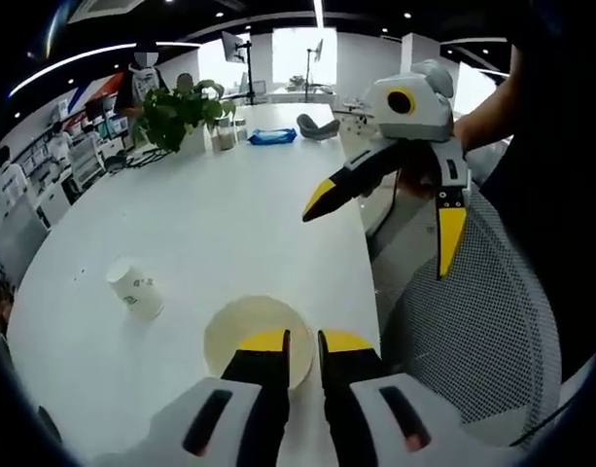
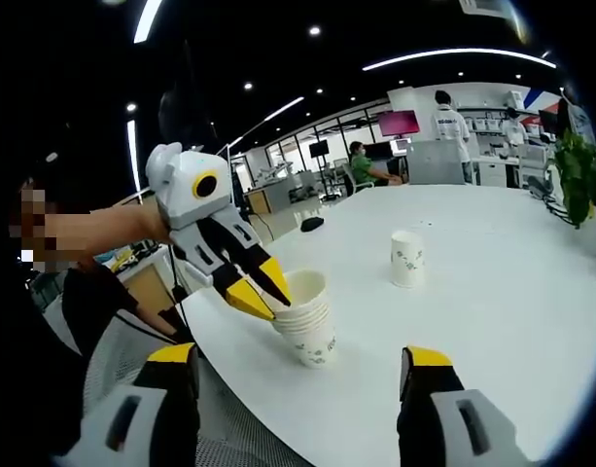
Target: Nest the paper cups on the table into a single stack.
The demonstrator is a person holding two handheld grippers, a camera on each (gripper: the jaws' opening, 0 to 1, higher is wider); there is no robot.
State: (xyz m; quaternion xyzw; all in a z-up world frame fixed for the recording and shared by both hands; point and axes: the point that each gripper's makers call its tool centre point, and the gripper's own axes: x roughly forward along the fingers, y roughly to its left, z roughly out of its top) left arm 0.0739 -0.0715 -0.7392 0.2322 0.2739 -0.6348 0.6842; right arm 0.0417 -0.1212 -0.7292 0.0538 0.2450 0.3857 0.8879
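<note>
While the left gripper pinches the cup stack's half-hidden rim, the right gripper's fingers gape apart.

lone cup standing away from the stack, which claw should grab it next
Right. The left claw is shut on the stack, while the right claw is open and faces the lone cup.

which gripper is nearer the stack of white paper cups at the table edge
Left. The left gripper is shut on the rim of the stack of white paper cups. The right gripper is open and held back from the stack, off the white table edge.
</note>
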